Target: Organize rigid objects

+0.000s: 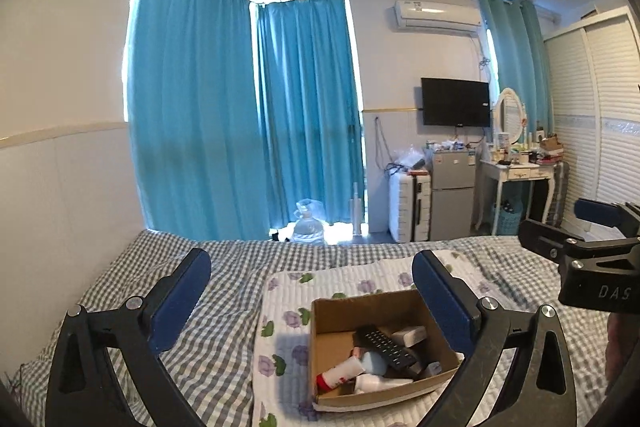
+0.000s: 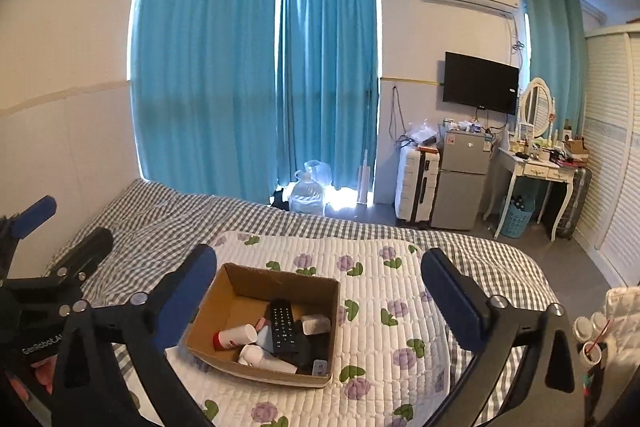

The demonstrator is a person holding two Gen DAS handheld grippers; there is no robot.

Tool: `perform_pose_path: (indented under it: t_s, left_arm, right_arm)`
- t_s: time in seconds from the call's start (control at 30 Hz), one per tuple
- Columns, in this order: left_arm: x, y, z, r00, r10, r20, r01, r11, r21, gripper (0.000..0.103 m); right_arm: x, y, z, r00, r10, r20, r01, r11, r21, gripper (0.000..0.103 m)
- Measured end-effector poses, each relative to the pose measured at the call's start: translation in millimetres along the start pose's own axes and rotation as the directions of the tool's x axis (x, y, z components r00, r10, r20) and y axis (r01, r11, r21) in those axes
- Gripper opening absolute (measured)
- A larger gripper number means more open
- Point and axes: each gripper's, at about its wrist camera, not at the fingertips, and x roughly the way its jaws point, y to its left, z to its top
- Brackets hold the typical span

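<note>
An open cardboard box [image 1: 400, 303] [image 2: 240, 277] sits on a floral quilted mat [image 1: 288, 291] [image 2: 380, 299] on the bed. Inside lie a black remote control [image 1: 386, 347] [image 2: 283, 325], a white tube with a red end [image 1: 340, 374] [image 2: 234, 338], a white bottle [image 1: 380, 383] [image 2: 256, 355] and small white and grey items. My left gripper [image 1: 312, 301] is open and empty above the box's left side. My right gripper [image 2: 318, 299] is open and empty above the box. Each gripper shows at the edge of the other's view.
The bed has a grey checked sheet [image 1: 224, 307] [image 2: 168, 215]. Beyond it stand blue curtains [image 2: 248, 75], a water jug [image 2: 306, 193], a white suitcase [image 2: 416, 187], a small fridge [image 2: 462, 179] and a cluttered dressing table [image 2: 540, 167]. Small jars [image 2: 592, 331] sit at the right edge.
</note>
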Motion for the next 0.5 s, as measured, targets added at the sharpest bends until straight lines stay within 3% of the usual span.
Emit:
perform_pose_path:
  t_s: [0.23,0.37,0.5]
  left_arm:
    - [14,3,-55,0.999,0.018,-0.028,-0.019,0.999,-0.034,0.103]
    - [29,-5,-88,0.999,0.029,-0.033,-0.029,1.000,0.003,0.103]
    - [36,-10,-107,0.999,-0.001,-0.047,0.001,1.000,0.015,0.103]
  right_arm:
    - [26,-18,-51,0.999,-0.035,-0.032,0.036,0.999,0.031,0.103]
    - [37,-22,-86,0.998,-0.066,0.024,0.065,0.998,0.027,0.103]
    - [50,-26,-114,0.998,-0.052,0.017,0.051,0.998,0.041,0.103]
